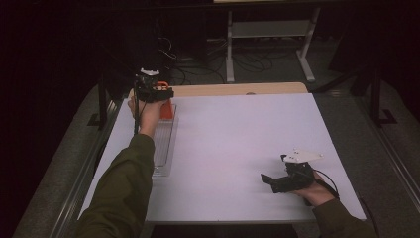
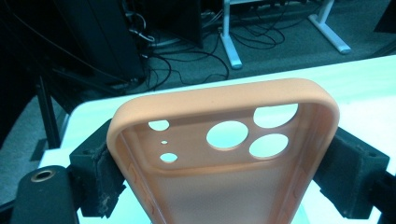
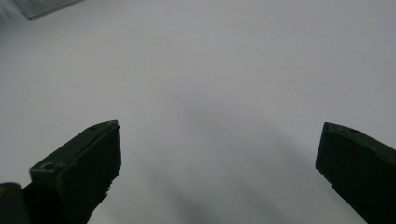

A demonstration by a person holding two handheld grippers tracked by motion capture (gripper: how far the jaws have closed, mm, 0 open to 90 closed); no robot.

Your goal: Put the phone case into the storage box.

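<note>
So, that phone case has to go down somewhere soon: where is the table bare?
The white table lies bare between the clear tray along its left edge and the right gripper near the front right. It is crowded at the far left, where the left gripper clamps the orange phone case above the tray.

The phone case (image 2: 224, 186) is soft, orange and empty, its open inner side facing up in the left claw view. Round camera cutouts pierce its far end. Its two long edges are pinched between black pads, above the counter's far left corner.
</note>
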